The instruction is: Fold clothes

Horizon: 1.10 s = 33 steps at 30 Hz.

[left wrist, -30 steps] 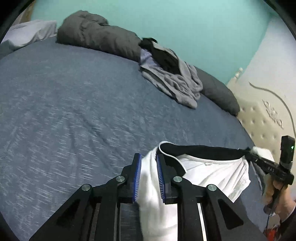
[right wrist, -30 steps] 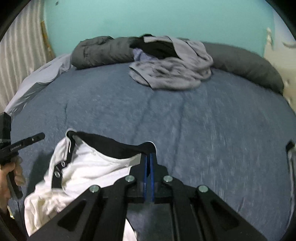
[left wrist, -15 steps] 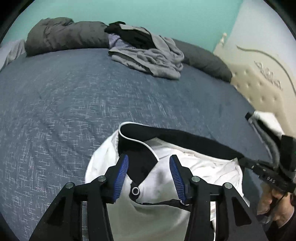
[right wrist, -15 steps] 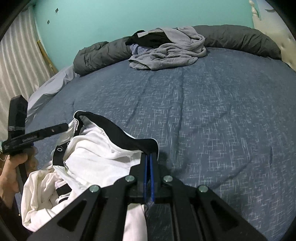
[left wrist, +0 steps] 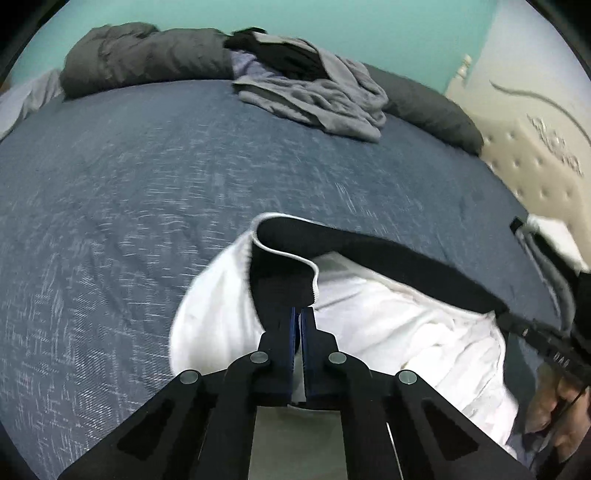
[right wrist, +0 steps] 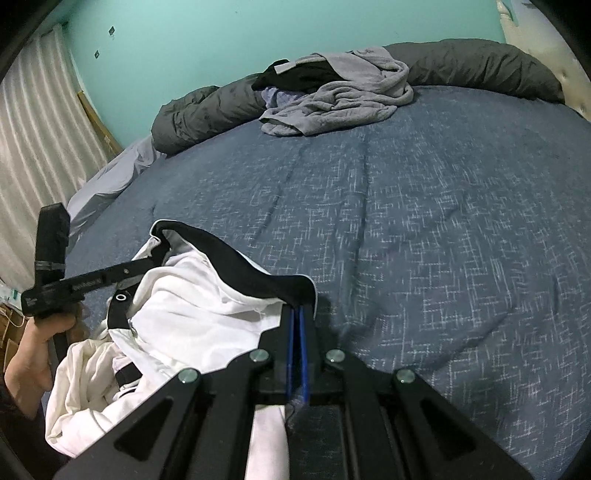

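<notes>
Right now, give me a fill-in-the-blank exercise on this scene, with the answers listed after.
1. Both grippers are shut on the white garment's ____ collar.
2. The bedspread is ____ in colour.
3. The wall behind the bed is ____.
4. The crumpled grey clothes lie at the ____ side of the bed.

Missing words: black; blue; turquoise; far

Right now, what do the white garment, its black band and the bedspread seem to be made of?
White garment: soft matte woven or knit cloth, creasing loosely. Black band: thicker, matte, likely rib knit with white piping; blur leaves it open. Bedspread: blue heathered textile with pale flecks, slightly wrinkled.
</notes>
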Each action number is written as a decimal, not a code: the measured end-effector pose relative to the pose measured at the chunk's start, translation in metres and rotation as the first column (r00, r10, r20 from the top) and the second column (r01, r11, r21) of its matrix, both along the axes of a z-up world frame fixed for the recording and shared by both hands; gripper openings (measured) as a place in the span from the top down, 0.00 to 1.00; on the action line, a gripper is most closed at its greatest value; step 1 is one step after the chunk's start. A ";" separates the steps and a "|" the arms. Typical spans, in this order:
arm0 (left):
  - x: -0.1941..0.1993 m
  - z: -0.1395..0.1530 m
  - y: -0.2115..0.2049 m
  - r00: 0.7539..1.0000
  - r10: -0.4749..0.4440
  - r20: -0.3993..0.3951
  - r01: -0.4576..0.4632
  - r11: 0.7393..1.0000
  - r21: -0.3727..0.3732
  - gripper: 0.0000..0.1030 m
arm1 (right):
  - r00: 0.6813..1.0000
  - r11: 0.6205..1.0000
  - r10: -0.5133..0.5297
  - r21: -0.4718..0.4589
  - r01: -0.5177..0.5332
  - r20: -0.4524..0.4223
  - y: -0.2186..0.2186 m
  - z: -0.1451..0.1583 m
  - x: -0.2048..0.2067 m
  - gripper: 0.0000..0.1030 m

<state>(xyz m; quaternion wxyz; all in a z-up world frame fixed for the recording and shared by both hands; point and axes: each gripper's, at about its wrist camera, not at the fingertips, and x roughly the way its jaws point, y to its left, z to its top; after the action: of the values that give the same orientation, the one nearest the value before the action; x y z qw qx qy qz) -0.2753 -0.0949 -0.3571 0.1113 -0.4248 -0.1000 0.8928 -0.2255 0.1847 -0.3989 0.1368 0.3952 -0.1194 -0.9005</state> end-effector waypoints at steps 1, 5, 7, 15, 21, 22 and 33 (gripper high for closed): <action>0.002 0.003 -0.006 1.000 0.019 -0.009 -0.019 1.000 0.017 0.97 | 1.000 1.000 -0.003 -0.001 0.003 0.002 0.001 -0.001 0.000 0.97; 0.016 0.010 -0.025 0.997 0.075 -0.019 -0.073 0.994 0.086 0.98 | 1.000 1.000 -0.012 0.004 0.012 0.006 0.003 -0.001 -0.002 0.97; 0.023 0.010 -0.041 0.993 0.121 -0.010 -0.119 0.983 0.142 0.98 | 1.000 1.000 -0.012 0.015 0.012 0.003 0.002 0.000 -0.002 0.97; 0.036 -0.022 -0.085 0.953 0.260 0.156 -0.295 0.914 0.277 0.97 | 1.000 1.000 -0.008 0.021 0.008 -0.002 0.001 -0.001 -0.003 0.97; 0.038 -0.001 -0.077 0.954 0.296 0.058 -0.301 0.943 0.141 0.75 | 1.000 1.000 -0.007 0.015 0.007 -0.004 0.002 -0.001 -0.004 0.97; 0.039 0.006 -0.073 0.956 0.291 0.025 -0.292 0.949 0.118 0.73 | 1.000 1.000 -0.007 0.014 0.007 -0.005 0.002 -0.001 -0.004 0.97; 0.007 0.005 -0.008 1.000 0.013 -0.006 -0.014 0.994 -0.104 0.73 | 1.000 1.000 -0.007 0.012 0.007 -0.006 0.002 -0.001 -0.005 0.97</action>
<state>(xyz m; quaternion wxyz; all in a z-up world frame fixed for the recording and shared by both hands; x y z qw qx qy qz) -0.2680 -0.1031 -0.3521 0.0834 -0.4267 -0.0558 0.8988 -0.2304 0.1867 -0.4003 0.1318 0.3930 -0.1152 -0.9027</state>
